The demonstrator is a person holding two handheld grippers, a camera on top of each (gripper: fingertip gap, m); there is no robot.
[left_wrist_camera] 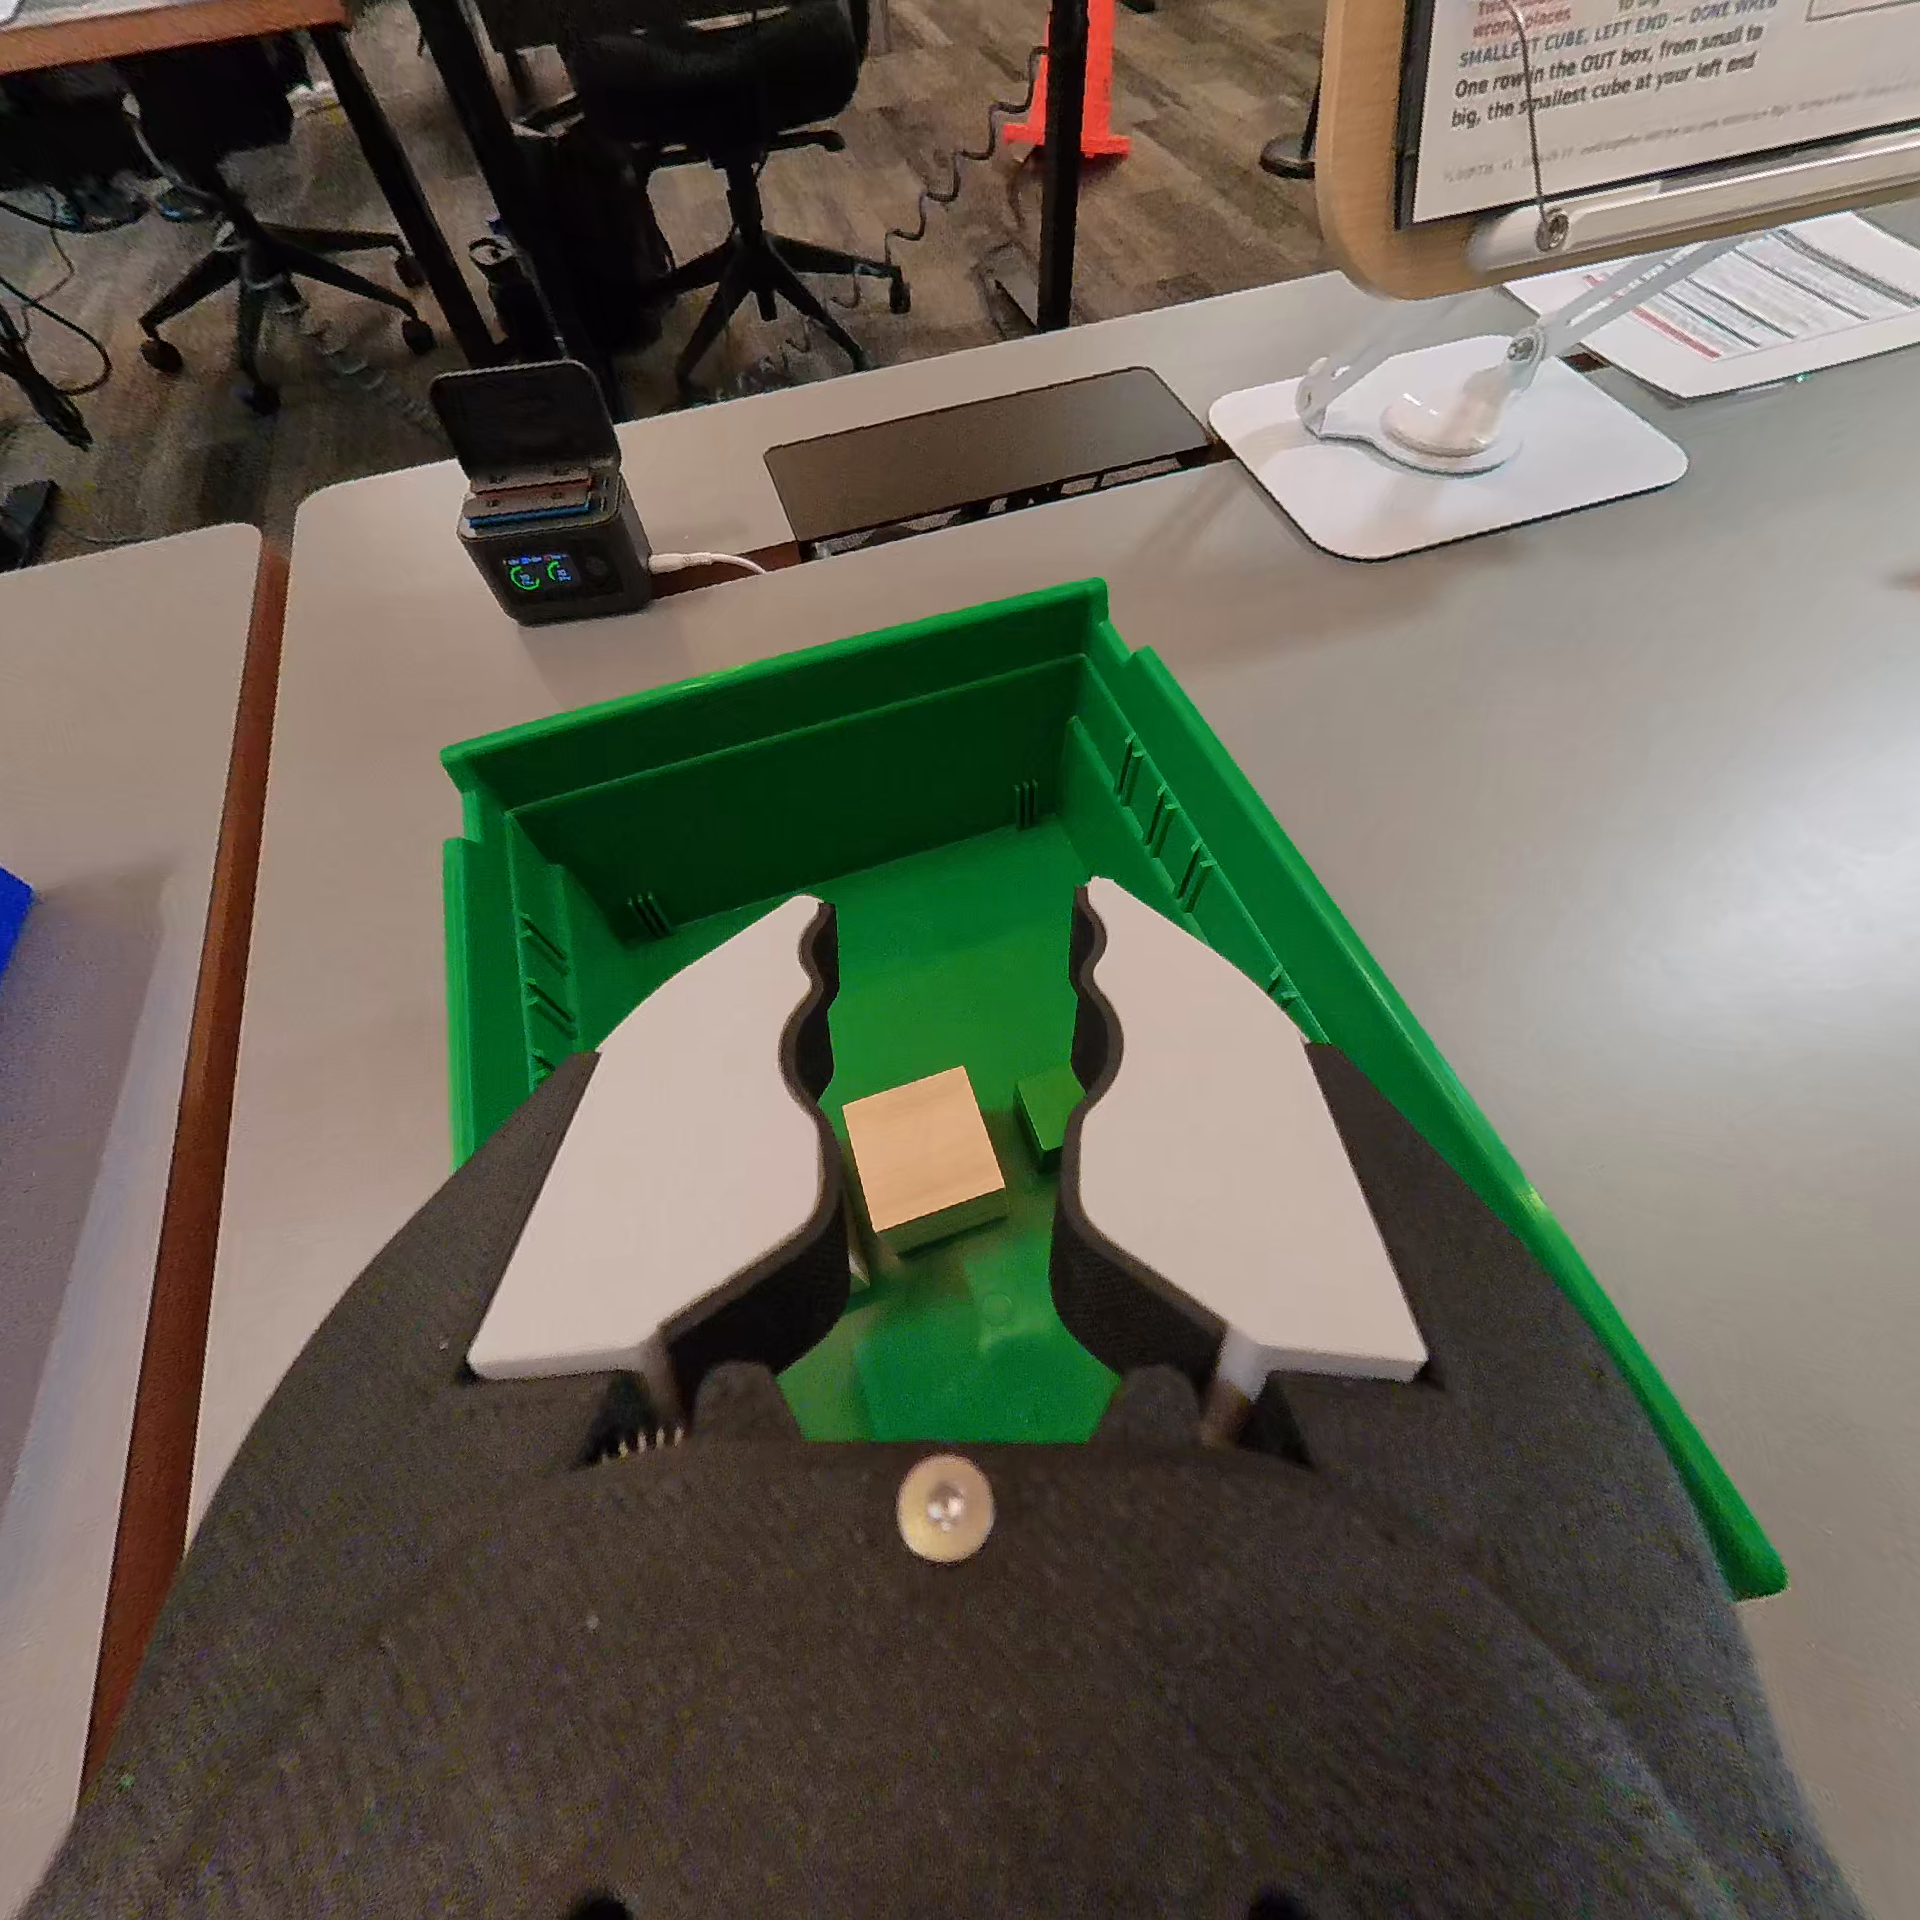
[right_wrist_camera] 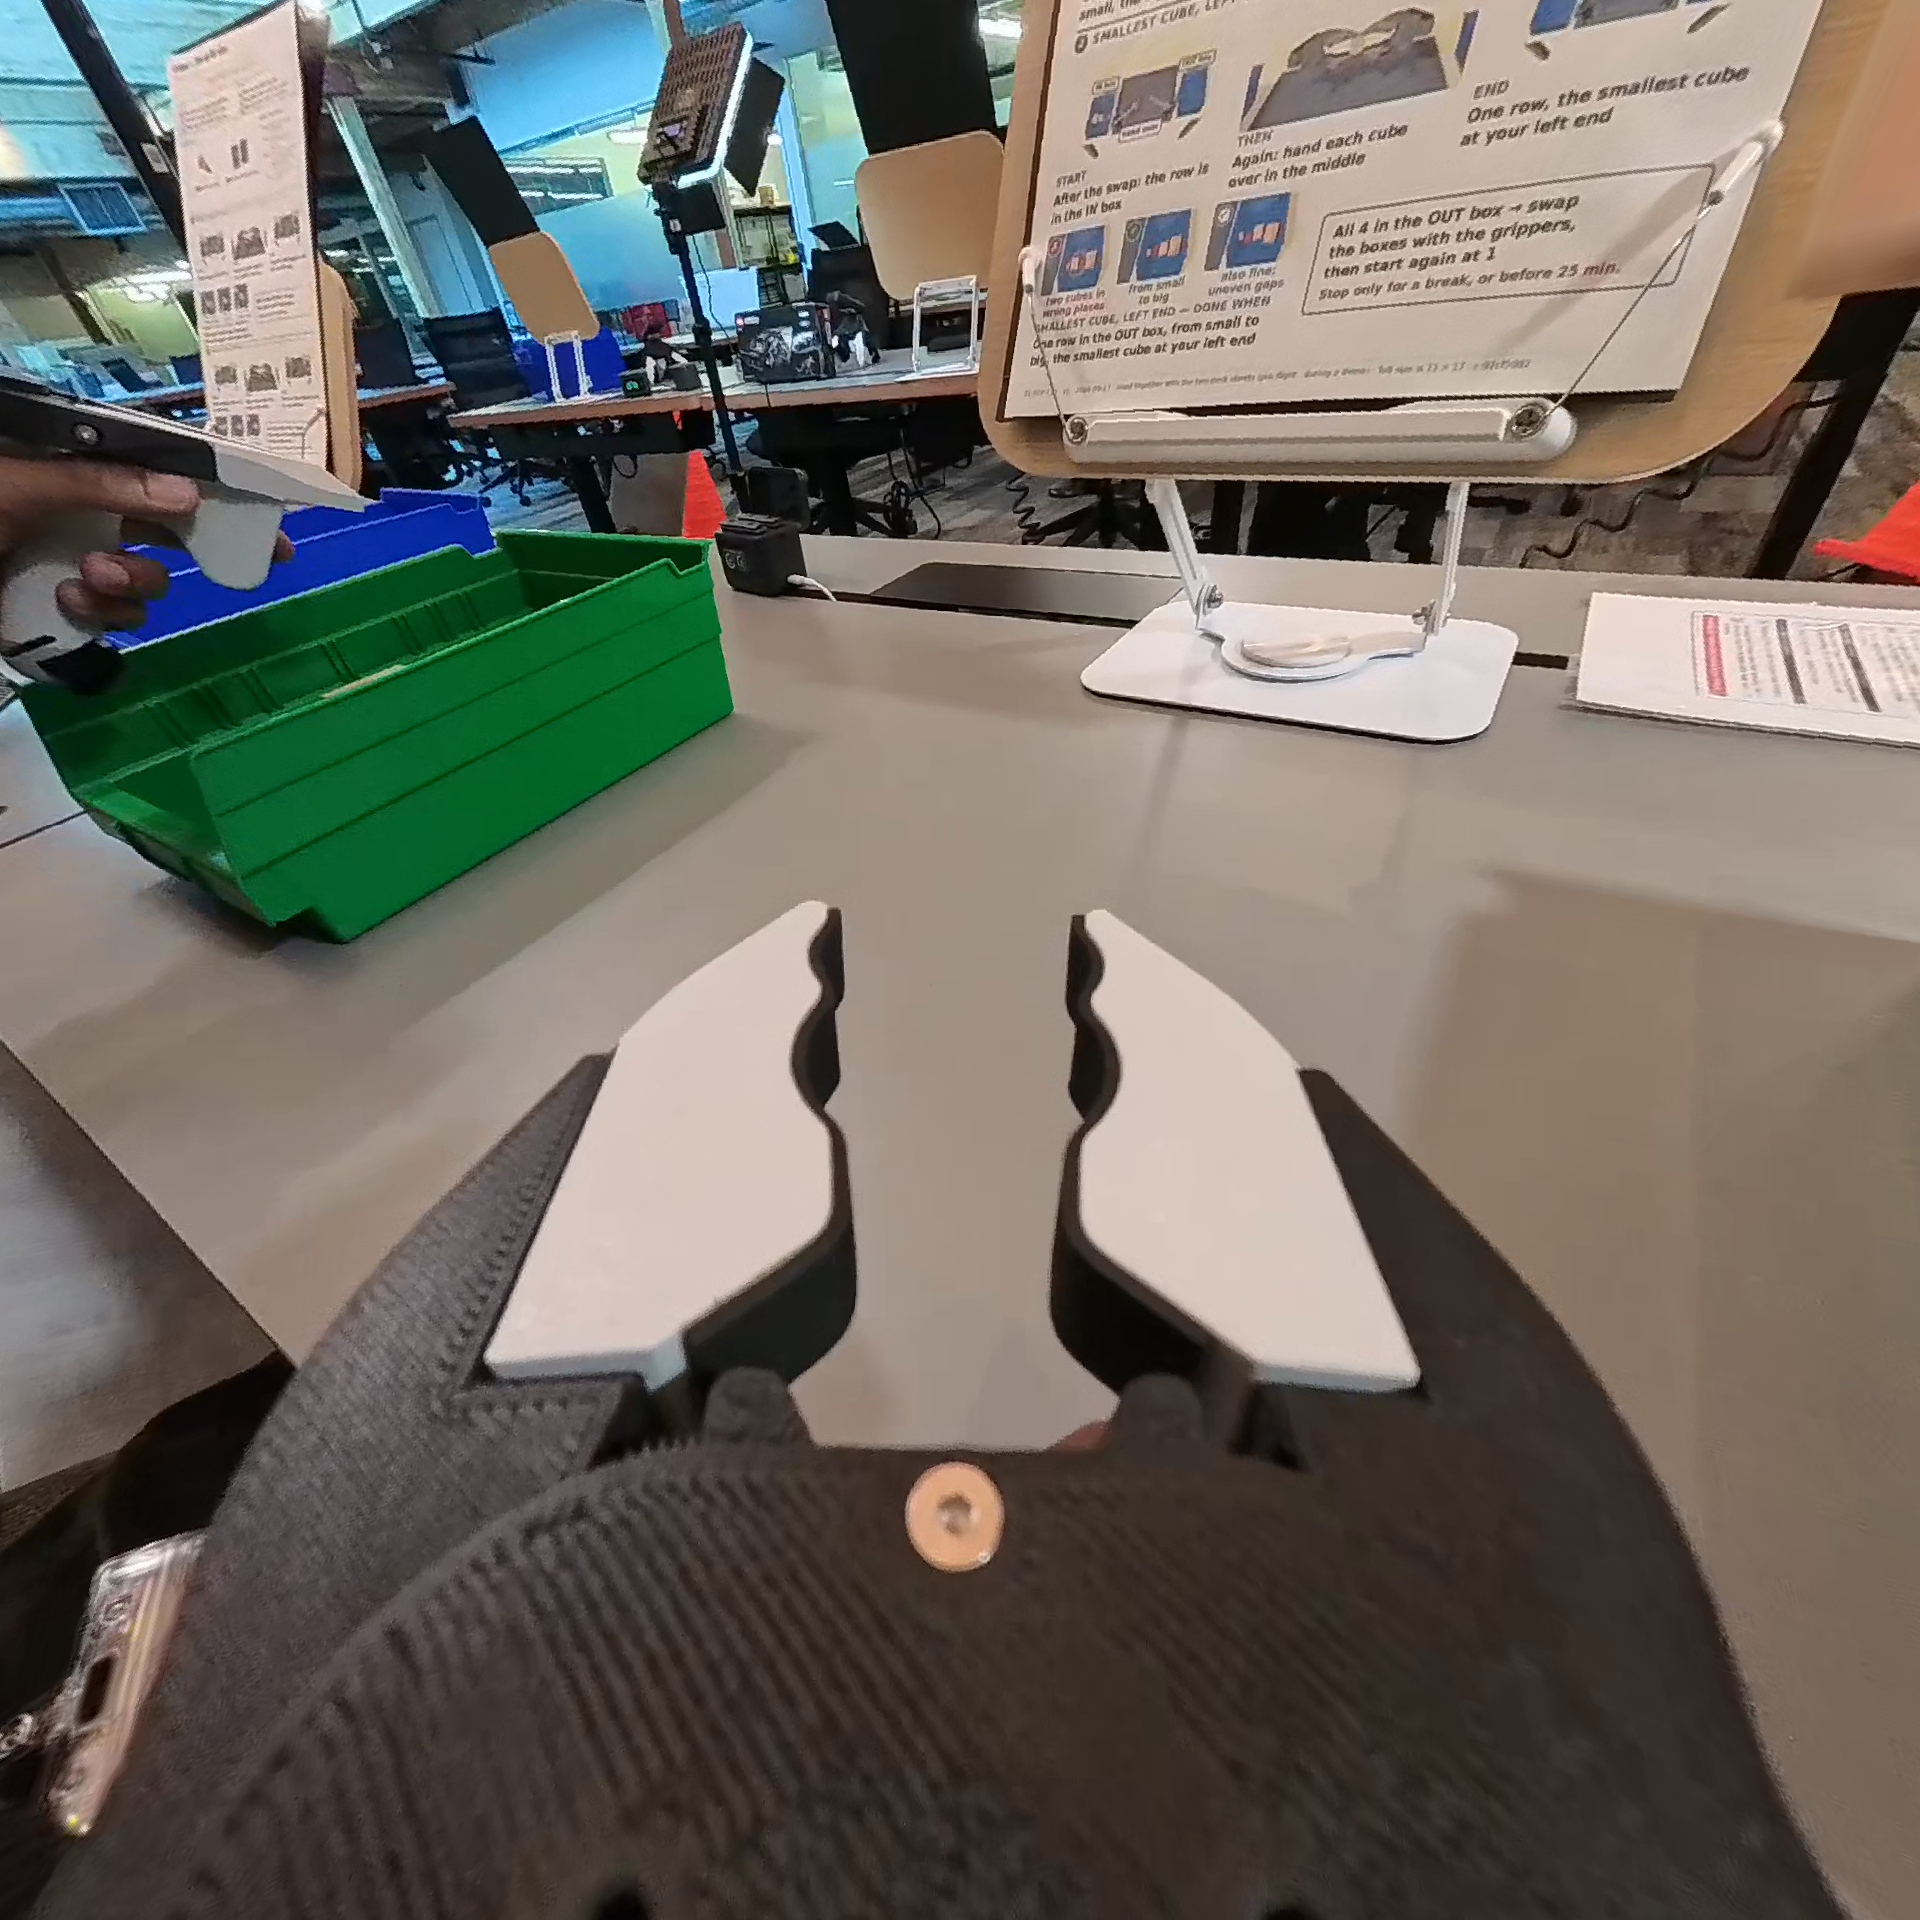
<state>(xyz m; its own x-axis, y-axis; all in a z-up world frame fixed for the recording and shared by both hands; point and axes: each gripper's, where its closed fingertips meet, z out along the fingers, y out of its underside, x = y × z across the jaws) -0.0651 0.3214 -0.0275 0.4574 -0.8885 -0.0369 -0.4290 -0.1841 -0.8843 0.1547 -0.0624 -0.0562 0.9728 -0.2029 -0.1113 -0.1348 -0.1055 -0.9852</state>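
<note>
Grey table [left_wrist_camera: 1558, 831], green bin [left_wrist_camera: 790, 707], wooden cube [left_wrist_camera: 920, 1143] between open left claw [left_wrist_camera: 951, 925]

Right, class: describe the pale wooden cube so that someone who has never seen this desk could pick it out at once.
Start at the green bin on the grey table, under the open left tongs. On the bin's floor, seen between the fingers, sits the wooden cube. It is pale and larger than the small green cube just to its right, which blends into the bin.

Two black ribbed hand-held gripper [left_wrist_camera: 951, 914] [right_wrist_camera: 951, 920] bodies, grey wavy-edged fingers [left_wrist_camera: 665, 1143], one central screw [left_wrist_camera: 945, 1509].
</note>
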